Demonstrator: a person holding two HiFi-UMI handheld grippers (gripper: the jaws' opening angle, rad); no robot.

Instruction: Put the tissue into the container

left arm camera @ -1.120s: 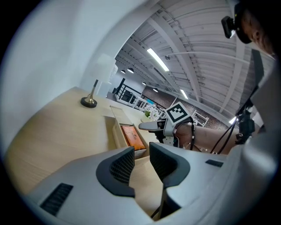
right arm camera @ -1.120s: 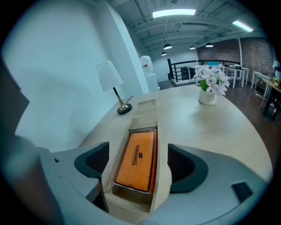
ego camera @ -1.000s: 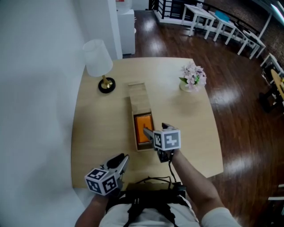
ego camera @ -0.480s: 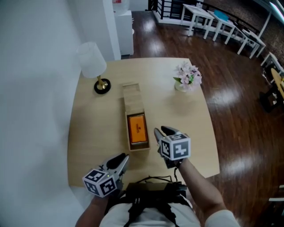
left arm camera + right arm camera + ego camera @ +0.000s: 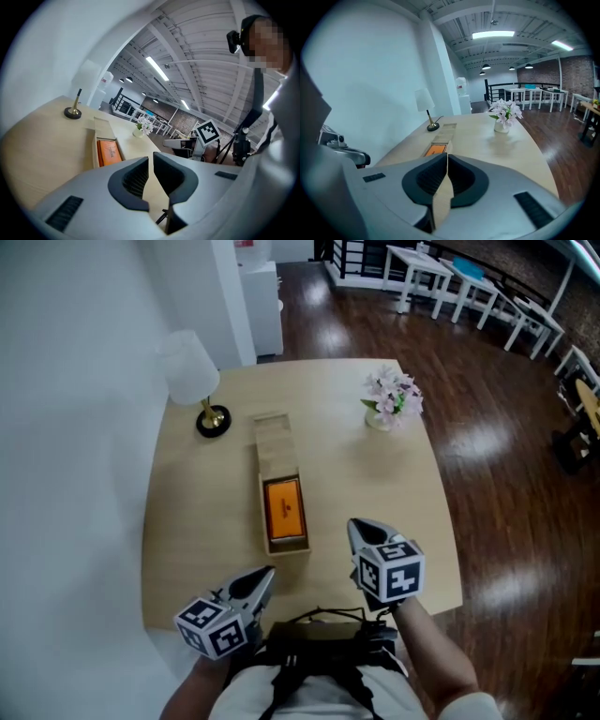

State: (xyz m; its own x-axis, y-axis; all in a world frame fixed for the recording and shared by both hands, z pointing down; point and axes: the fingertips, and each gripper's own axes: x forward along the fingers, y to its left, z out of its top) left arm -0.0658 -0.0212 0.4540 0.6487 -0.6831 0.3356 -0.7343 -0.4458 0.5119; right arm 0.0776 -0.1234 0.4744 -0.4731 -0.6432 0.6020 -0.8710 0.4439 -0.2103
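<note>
Item 1: table (image 5: 187, 521), light wood, rounded corners, standing against a pale wall on its left edge. Item 2: container (image 5: 272, 442), a long narrow wooden box at mid-table, running from the near edge toward the far edge. Item 3: tissue (image 5: 283, 509), an orange pack lying flat inside the container's near end; the far end shows plain wood. Item 4: lamp (image 5: 190, 371), white shade, round dark base, far-left corner. Item 5: flowers (image 5: 392, 395), pink and white in a small vase, far-right corner. Item 6: left gripper (image 5: 265, 576), at the near edge, just near-left of the container; jaws a narrow slit apart, nothing between them. Item 7: right gripper (image 5: 359, 529), near the near edge, right of the container and apart from it; jaws pressed together, empty.
</note>
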